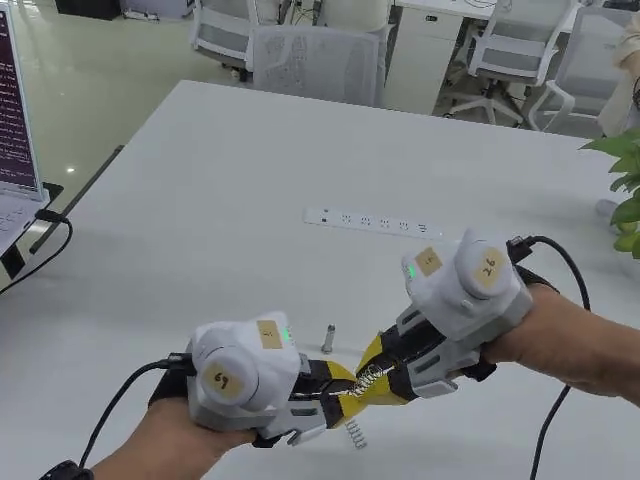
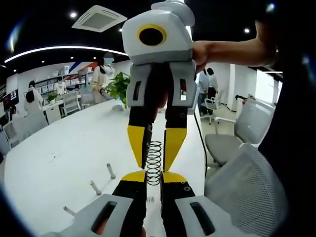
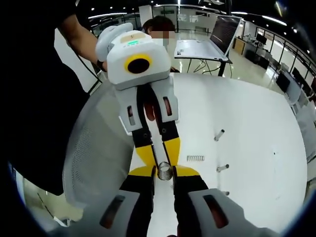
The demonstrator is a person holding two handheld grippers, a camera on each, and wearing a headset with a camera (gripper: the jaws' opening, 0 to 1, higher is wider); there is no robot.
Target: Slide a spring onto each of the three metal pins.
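Left gripper [image 2: 153,178]: clenched on one end of the spring [image 2: 154,160], tips meeting the right gripper's.
Right gripper [image 3: 164,174]: grasping the same spring, jaws flanking its coils.
Spring: held off the white table [image 1: 250,180] between both sets of yellow tips.
Second spring [image 3: 195,158]: flat on the table, just near of the jaws.
Metal pins [image 2: 111,171]: three on the table; one upright just beyond the jaws.
Power strip [image 1: 372,221]: farther off, mid-table.

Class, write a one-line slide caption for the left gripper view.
Left tool and right tool pinch one spring between them, with three metal pins waiting on the white table.
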